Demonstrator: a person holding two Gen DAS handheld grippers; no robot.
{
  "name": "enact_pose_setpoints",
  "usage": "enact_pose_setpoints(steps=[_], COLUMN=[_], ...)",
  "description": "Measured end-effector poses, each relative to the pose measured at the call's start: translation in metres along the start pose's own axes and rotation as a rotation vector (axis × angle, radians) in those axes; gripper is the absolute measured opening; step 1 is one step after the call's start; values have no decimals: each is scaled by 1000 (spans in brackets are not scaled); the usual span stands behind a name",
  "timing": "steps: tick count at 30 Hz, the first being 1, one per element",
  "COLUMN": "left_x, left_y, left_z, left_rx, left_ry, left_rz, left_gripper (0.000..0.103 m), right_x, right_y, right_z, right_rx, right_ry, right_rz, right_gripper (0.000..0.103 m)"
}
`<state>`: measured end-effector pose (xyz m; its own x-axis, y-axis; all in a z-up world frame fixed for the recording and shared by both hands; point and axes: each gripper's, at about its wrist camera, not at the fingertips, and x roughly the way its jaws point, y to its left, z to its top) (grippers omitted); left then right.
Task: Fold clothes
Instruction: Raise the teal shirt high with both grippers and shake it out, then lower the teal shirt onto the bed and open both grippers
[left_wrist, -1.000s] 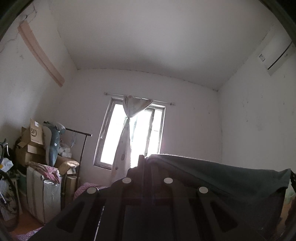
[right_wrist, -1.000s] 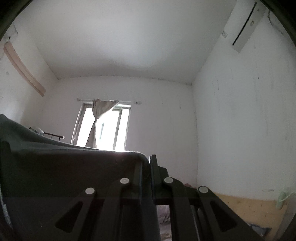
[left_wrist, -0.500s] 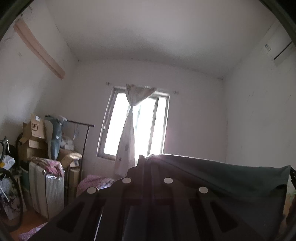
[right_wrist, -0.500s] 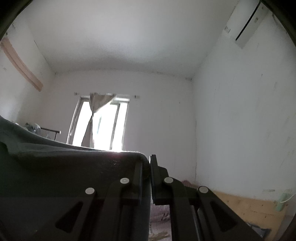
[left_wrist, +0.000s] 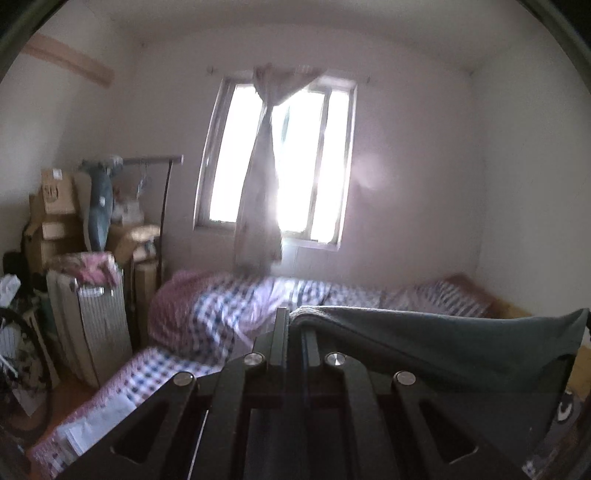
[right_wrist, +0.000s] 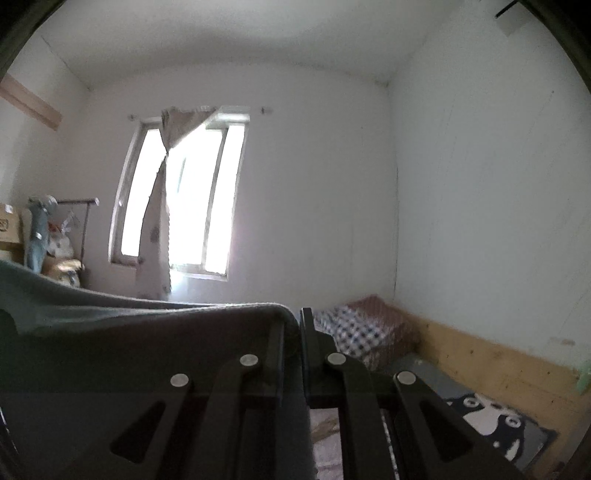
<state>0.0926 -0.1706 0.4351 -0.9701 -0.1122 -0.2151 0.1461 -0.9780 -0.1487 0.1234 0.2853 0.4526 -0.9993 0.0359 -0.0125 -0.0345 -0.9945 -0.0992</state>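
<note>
A dark grey-green garment (left_wrist: 436, 343) hangs stretched in the air between my two grippers. In the left wrist view my left gripper (left_wrist: 293, 317) is shut on its top edge, and the cloth runs off to the right and drapes down. In the right wrist view the same garment (right_wrist: 129, 332) comes in from the left and covers the left finger, with my right gripper (right_wrist: 293, 317) shut on its corner. The lower part of the cloth is hidden below both views.
A bed with a checked purple and white quilt (left_wrist: 236, 306) lies ahead under the window (left_wrist: 280, 162). Boxes, a white suitcase (left_wrist: 96, 325) and a clothes rail stand at the left. A wooden bed frame (right_wrist: 491, 362) and a panda-print mat (right_wrist: 491, 421) sit by the right wall.
Both grippers have tilted down and moved toward the window with the garment held. The ceiling has left the views and the bed has come into sight.
</note>
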Motion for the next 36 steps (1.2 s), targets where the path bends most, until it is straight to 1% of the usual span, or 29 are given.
enact_pose_setpoints(steps=[3, 8, 12, 16, 19, 25, 28, 29, 30, 31, 32, 33, 35, 36], left_x=[62, 164, 237, 308, 348, 416, 446, 453, 458, 463, 469, 474, 478, 479], left_y=[-5, -9, 0, 13, 21, 30, 35, 36, 37, 38, 39, 40, 45, 49], left_z=[-18, -57, -96, -137, -162, -215, -250, -260, -268, -277, -285, -294, -303, -305], left_rx=[-12, -6, -4, -1, 16, 37, 26, 26, 30, 33, 36, 40, 34, 26], left_ry=[66, 179, 255, 332, 376, 441, 486, 497, 504, 510, 517, 524, 520, 515], left_rz=[19, 70, 100, 119, 130, 157, 152, 149, 147, 144, 142, 140, 141, 141], left_gripper=[4, 4, 4, 4, 4, 5, 6, 7, 8, 13, 24, 29, 40, 43], right_x=[55, 162, 237, 295, 341, 411, 440, 447, 453, 459, 464, 470, 474, 474], right_y=[7, 26, 37, 46, 55, 85, 97, 100, 101, 103, 104, 105, 105, 104], right_z=[-20, -59, -106, -155, -198, -283, -319, -329, -337, -344, -352, -359, -368, -370], right_rx=[-3, -21, -60, -96, -121, -180, -175, -170, -166, -164, -163, -161, -163, -162], right_ry=[65, 184, 279, 360, 432, 541, 586, 602, 615, 624, 633, 642, 645, 646], right_rz=[-12, -31, -39, -31, -14, 3, 16, 16, 14, 9, 4, -1, -11, -14], right_gripper=[6, 6, 6, 6, 6, 7, 7, 12, 19, 25, 37, 49, 58, 60])
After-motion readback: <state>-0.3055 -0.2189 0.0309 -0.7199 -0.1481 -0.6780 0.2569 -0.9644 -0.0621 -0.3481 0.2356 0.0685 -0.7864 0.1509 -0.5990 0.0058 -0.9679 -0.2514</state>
